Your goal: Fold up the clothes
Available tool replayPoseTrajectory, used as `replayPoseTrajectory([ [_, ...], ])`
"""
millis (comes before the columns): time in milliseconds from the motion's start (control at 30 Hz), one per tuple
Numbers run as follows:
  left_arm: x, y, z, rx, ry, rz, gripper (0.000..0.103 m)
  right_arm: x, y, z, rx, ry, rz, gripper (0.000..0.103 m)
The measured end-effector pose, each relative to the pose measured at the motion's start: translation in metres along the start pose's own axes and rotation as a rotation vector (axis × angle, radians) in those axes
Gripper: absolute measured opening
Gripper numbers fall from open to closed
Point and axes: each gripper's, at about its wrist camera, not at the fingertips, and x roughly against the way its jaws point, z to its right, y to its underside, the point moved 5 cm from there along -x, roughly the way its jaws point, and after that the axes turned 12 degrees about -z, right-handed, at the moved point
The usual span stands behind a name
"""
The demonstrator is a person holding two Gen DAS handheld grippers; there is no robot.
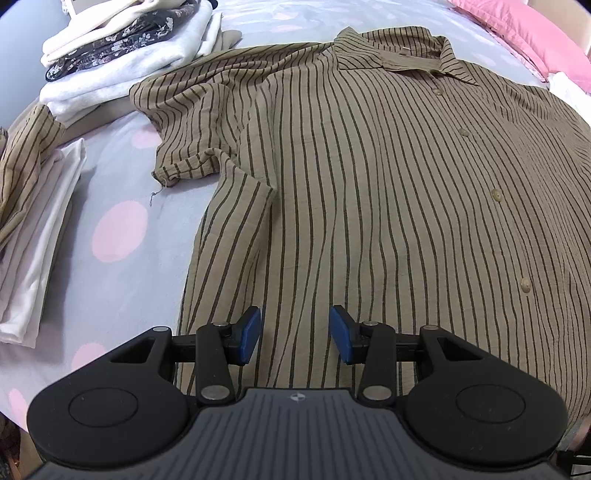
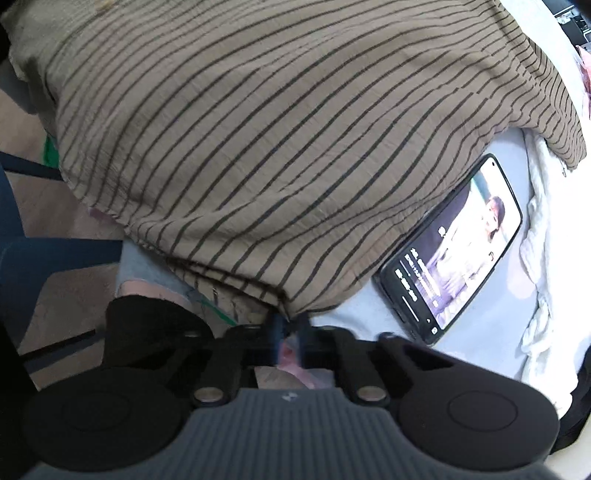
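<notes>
Here, field observations, nearest first, all placed against the striped shirt [image 1: 369, 184].

Left gripper [image 1: 294, 336]: fingers [image 1: 249, 334] stand apart, blue pads facing each other, nothing between them. They hang just over the shirt's lower hem area, left of the button line; whether the tips touch the cloth I cannot tell.

Right gripper [image 2: 290, 328]: fingers drawn together, pinching a bunched corner of the shirt's edge. This view is blurred, so the exact bite is hard to read, but cloth gathers straight into the closed tips.

The shirt: tan with dark thin stripes, lying front-up and spread on the bed [image 1: 110, 280], buttons [image 1: 496, 195] running down its placket, collar [image 1: 399, 55] at the far end. Its left sleeve [image 1: 192, 136] is crumpled and folded back on itself.

Bed cover: pale grey-blue with pink dots.

Just beside the shirt's edge in the right wrist view: a phone [image 2: 454, 247], screen lit, flat on the bed.

Left of the shirt: a folded white garment [image 1: 40, 236] with another striped piece [image 1: 26, 162] resting on it.

Beyond the crumpled sleeve: a stack of folded clothes [image 1: 122, 48], white and dark floral.

Past the collar, far right: pink pillow [image 1: 528, 33].
</notes>
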Motion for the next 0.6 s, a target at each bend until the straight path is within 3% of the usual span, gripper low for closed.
replayPoseTrajectory([
  [233, -0.003, 0.000, 0.004, -0.010, 0.006, -0.010, 0.040, 0.024, 0.020, -0.003, 0.081, 0.015, -0.106, 0.001],
  [400, 0.000, -0.002, 0.006, -0.016, 0.013, -0.002, 0.040, 0.009, 0.021, 0.006, 0.035, -0.015, -0.135, 0.002],
  [500, 0.002, -0.003, 0.006, -0.017, 0.011, -0.002, 0.040, 0.006, 0.022, 0.006, 0.029, -0.063, -0.152, 0.005],
  [600, 0.005, -0.007, 0.006, -0.011, 0.033, -0.013, 0.040, 0.022, 0.025, 0.011, 0.026, -0.051, -0.119, 0.018],
])
